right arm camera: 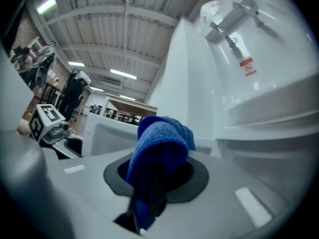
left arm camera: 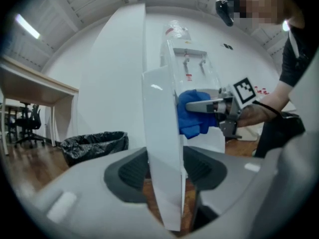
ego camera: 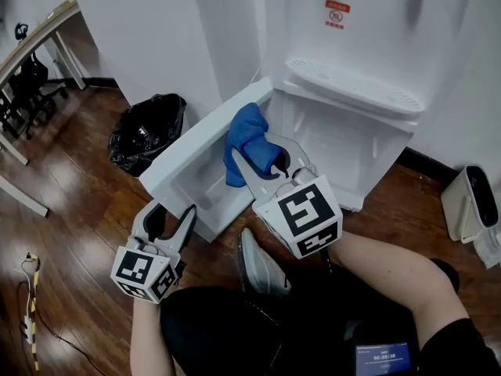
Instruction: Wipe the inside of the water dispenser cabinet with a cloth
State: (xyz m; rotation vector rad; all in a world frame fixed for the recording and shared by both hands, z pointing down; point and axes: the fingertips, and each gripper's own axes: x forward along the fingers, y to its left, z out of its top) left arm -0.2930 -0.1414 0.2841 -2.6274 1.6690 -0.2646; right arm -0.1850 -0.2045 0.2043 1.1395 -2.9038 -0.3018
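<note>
Two hand-held grippers: left (ego camera: 172,213) seemingly clamps cabinet door (ego camera: 205,142), right (ego camera: 262,157) pinches cloth (ego camera: 246,130).

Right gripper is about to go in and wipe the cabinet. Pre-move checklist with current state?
1. Blue cloth clamped in the right gripper jaws: ok.
2. Cabinet door swung open: ok.
3. Left gripper jaws closed on the door's edge: ok.
4. Cloth inside the cabinet opening: not ok, it sits at the door side of the opening.
5. Path into the opening free of obstacles: ok for the part that shows; further in, cannot tell.
</note>
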